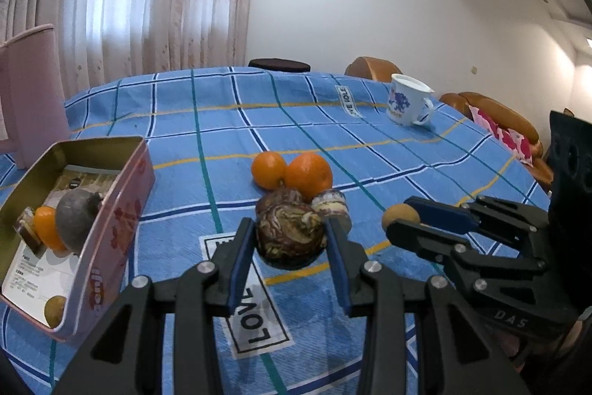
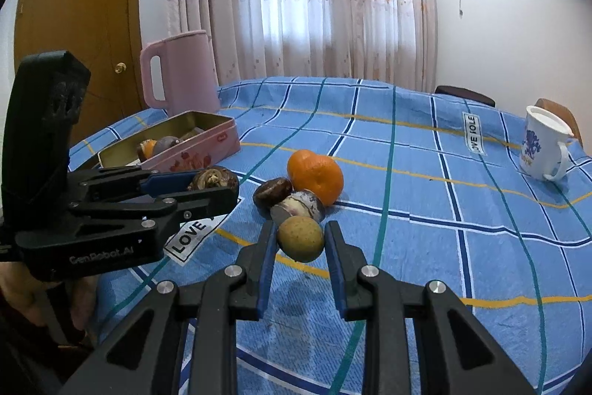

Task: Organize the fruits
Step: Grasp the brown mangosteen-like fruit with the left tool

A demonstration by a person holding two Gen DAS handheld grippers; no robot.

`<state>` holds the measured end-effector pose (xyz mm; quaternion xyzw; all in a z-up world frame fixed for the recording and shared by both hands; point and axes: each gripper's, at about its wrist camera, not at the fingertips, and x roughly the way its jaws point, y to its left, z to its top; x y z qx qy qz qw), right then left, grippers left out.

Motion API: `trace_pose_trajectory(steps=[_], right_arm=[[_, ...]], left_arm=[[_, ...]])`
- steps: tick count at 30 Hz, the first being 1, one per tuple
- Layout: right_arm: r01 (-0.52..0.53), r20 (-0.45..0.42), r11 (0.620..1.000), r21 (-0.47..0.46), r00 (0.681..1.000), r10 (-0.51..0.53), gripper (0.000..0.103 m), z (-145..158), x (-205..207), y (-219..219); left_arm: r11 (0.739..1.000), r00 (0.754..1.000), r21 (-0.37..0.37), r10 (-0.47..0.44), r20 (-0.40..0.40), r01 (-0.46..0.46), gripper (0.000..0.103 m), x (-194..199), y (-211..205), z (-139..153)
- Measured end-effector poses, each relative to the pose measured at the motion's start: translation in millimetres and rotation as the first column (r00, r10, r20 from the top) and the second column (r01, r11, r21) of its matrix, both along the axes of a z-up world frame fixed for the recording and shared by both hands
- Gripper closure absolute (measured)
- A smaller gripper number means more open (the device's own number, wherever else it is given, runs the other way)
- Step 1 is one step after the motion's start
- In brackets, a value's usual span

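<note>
My left gripper (image 1: 290, 232) is shut on a brown mottled fruit (image 1: 290, 234), held just above the blue checked cloth; it also shows in the right wrist view (image 2: 212, 180). My right gripper (image 2: 300, 239) is shut on a small tan round fruit (image 2: 300, 238), which also shows in the left wrist view (image 1: 400, 215). Two oranges (image 1: 292, 173) lie behind, with a dark fruit (image 2: 272, 192) and a purple-white cut fruit (image 2: 299, 204) beside them. A pink tin (image 1: 122, 221) at left holds an orange, a grey fruit and a small tan fruit.
A white mug (image 1: 407, 102) stands at the far right of the table. A pink jug (image 2: 181, 73) stands behind the tin. Chairs sit along the far and right edges. Curtains hang behind.
</note>
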<state>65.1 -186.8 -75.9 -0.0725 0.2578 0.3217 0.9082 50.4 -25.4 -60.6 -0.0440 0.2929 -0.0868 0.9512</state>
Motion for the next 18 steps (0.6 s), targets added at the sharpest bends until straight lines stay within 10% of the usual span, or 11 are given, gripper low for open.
trace_pose_trajectory(steps=[18], right_arm=[[-0.020,0.088,0.999,0.044,0.996,0.016,0.075,8.2,-12.8,-4.7]], left_arm=[[1.000,0.995,-0.001,0.021,0.097,-0.021,0.063,-15.1,-0.3,5.9]])
